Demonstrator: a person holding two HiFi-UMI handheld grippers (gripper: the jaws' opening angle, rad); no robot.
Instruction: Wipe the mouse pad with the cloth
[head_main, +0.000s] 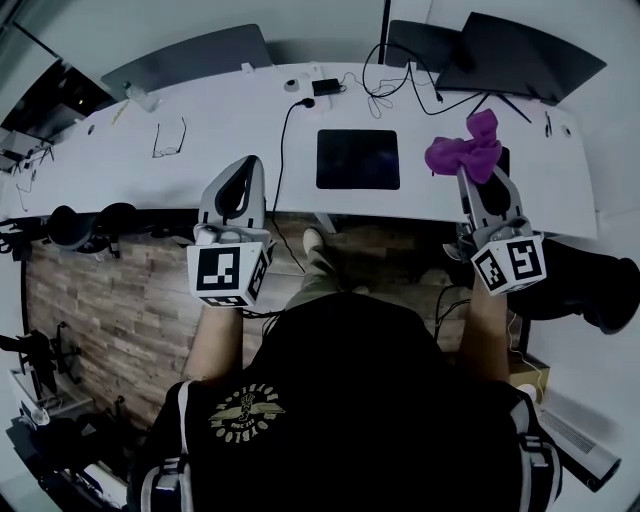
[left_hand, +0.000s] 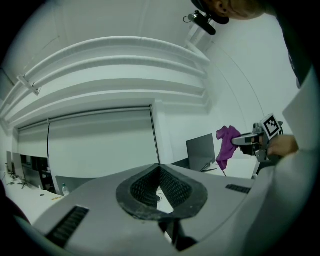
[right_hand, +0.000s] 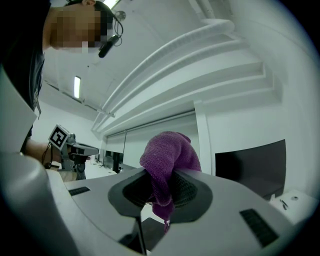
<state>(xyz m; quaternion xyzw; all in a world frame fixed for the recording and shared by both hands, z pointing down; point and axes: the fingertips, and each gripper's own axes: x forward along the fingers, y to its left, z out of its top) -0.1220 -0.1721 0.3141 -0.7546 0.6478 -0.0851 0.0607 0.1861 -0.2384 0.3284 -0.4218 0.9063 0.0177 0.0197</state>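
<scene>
Nearest the head camera, the person's black shirt (head_main: 350, 400) is filling the lower part of the view, with both forearms reaching forward. Beyond it, the purple cloth (head_main: 467, 148) is hanging bunched from the tips of the right gripper (head_main: 469, 178). It is being held up over the right part of the white desk (head_main: 220, 110), just to the right of the mouse pad (head_main: 358, 159) and apart from it.

In the right gripper view the jaws are squeezing together on the cloth (right_hand: 167, 160). A fold is puffing up above the right gripper (right_hand: 161, 192) and a tail is drooping below.

The black, square mouse pad is lying flat near the desk's front edge, about midway along it. The left gripper (head_main: 252, 162) is hovering at the front edge, left of the pad. In its own view the left gripper (left_hand: 160, 186) is showing its jaws closed tip to tip with nothing between them, and the cloth (left_hand: 226, 145) is dangling off to the right.

A black cable (head_main: 283, 150) is running across the desk between the left gripper and the pad. Glasses (head_main: 168, 138) are resting farther left.
</scene>
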